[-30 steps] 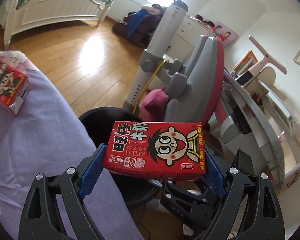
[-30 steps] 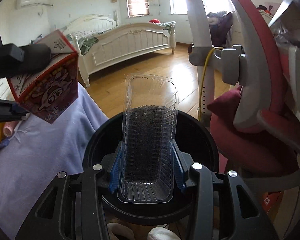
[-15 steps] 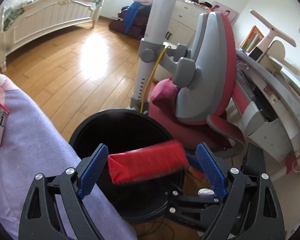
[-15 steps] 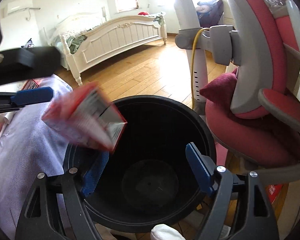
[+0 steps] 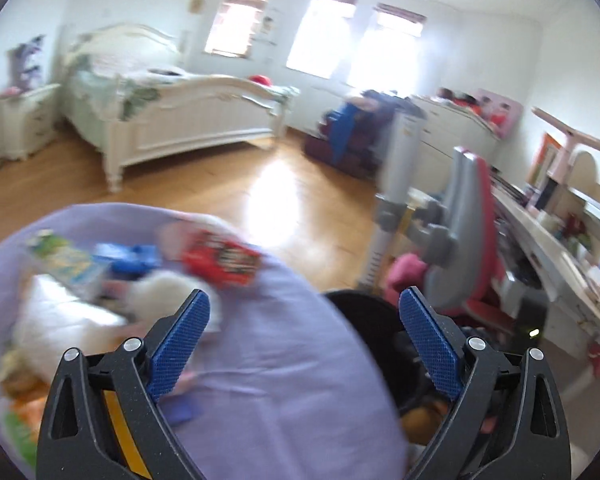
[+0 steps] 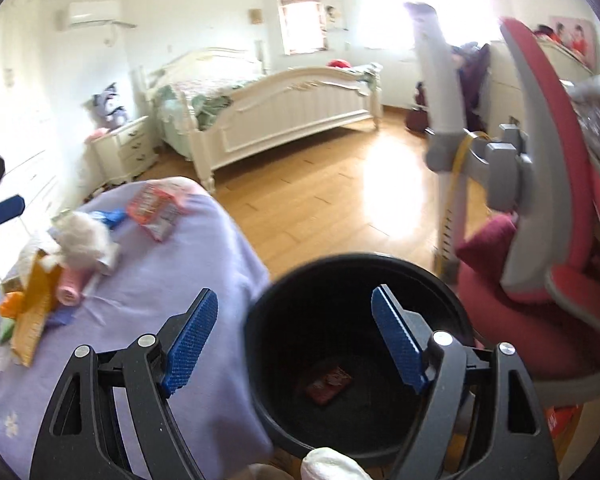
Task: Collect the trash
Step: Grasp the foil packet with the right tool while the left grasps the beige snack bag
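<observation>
A black round bin (image 6: 356,276) stands on the floor beside a purple-covered table (image 6: 172,288); a red milk carton (image 6: 327,383) lies at its bottom. My right gripper (image 6: 294,330) is open and empty above the bin's left rim. My left gripper (image 5: 304,330) is open and empty over the table's edge (image 5: 284,360), the bin (image 5: 360,308) at its right. On the table lie a red carton (image 5: 218,260) (image 6: 154,210), a blue wrapper (image 5: 134,260), white crumpled paper (image 6: 84,236), a pink roll (image 6: 70,286) and a yellow pack (image 6: 32,312).
A red and grey chair (image 6: 548,208) stands right of the bin beside a grey pole (image 6: 440,92). A white bed (image 6: 284,112) and wooden floor (image 6: 332,196) lie beyond. A desk (image 5: 560,256) runs along the right.
Both grippers opened. The red carton and the clear plastic tray dropped into the bin. Both grippers then swung left toward the table.
</observation>
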`<move>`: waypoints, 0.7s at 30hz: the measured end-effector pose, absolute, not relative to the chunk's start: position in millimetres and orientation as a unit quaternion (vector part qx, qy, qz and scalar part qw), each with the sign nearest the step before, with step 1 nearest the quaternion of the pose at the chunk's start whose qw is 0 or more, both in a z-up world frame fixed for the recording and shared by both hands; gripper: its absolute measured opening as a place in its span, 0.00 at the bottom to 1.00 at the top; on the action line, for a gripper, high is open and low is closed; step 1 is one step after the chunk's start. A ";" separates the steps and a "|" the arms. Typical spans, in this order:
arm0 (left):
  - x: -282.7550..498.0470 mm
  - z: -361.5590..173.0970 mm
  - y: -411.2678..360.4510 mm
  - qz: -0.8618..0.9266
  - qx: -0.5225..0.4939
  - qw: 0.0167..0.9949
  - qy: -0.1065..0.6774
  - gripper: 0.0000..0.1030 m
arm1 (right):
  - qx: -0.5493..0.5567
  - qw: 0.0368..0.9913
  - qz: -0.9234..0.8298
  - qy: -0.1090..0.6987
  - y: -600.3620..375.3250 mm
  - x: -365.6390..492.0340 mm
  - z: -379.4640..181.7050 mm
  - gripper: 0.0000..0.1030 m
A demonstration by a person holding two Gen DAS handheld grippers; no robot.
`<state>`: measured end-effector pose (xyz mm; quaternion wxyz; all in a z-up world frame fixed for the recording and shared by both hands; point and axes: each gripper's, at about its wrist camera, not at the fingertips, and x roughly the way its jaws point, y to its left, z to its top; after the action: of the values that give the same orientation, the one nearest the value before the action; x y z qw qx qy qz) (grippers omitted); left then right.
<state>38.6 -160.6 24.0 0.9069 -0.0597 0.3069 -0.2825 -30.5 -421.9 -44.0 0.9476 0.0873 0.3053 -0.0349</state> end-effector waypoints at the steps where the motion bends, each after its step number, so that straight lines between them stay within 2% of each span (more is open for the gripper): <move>1: 38.8 24.6 -142.1 -0.266 -0.065 0.912 0.307 0.91 | 0.082 0.949 -0.024 0.303 -413.4 -26.2 -38.2 0.77; 7: 55.8 15.9 -36.5 -0.170 -0.073 0.926 0.328 0.89 | 0.050 0.953 0.058 0.293 -351.1 0.1 -1.4 0.77; 12: 81.5 -11.2 22.8 -0.183 -0.075 0.904 0.380 0.85 | 0.018 0.937 0.174 0.303 -286.1 24.8 20.8 0.77; 16: 95.0 -27.6 42.7 -0.202 -0.044 0.894 0.397 0.85 | -0.027 0.901 0.275 0.335 -230.0 52.0 24.8 0.94; 21: 104.2 -42.7 52.2 -0.210 -0.027 0.888 0.408 0.85 | -0.119 0.874 0.304 0.359 -171.1 86.7 13.7 0.94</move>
<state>104.2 52.2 -42.7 0.8880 -0.0273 0.4085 -0.2095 86.7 -171.1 13.7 0.8742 -0.1191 0.3592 0.3042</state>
